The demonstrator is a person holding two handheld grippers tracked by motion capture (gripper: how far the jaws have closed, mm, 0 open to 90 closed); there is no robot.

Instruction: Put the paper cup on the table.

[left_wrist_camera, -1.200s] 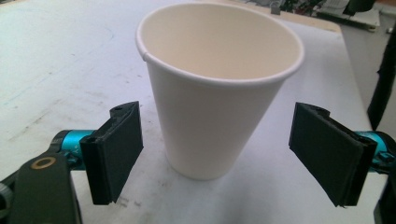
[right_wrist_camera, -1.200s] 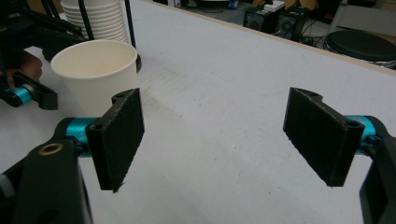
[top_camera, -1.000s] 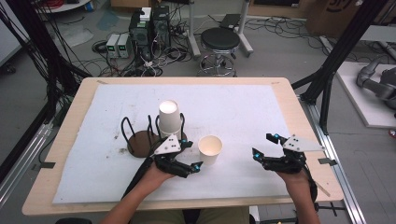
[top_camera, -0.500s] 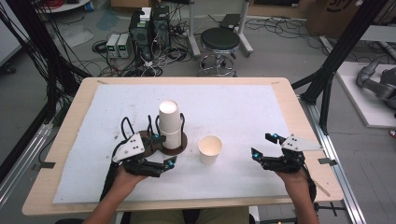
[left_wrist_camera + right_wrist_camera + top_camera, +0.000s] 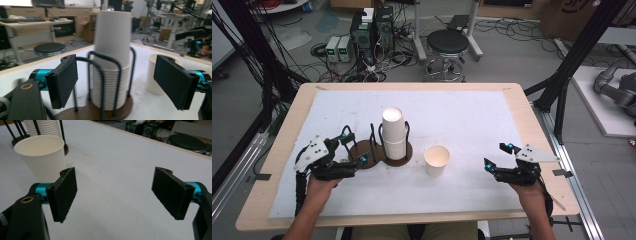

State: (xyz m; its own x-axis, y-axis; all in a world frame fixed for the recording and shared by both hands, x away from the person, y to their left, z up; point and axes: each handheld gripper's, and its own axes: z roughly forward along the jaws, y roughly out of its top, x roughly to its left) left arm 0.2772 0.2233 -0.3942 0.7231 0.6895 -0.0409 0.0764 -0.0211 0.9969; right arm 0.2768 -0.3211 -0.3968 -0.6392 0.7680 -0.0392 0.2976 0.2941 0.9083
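White paper cups (image 5: 393,131) stand stacked in a wire holder (image 5: 382,150) on the table (image 5: 472,115) in the high view, a single cup (image 5: 437,160) beside it. The left gripper view shows the left gripper (image 5: 117,82) spread before the stack. The right gripper view shows the right gripper (image 5: 117,192) spread, empty, near the single cup.

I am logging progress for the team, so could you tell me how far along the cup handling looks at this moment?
Looks done: one paper cup stands upright on the white mat, apart from the stack of cups in the wire holder. In hand: nothing; the left gripper is open beside the holder, facing the stack, and the right gripper is open, away from the single cup. What is left I cannot tell.
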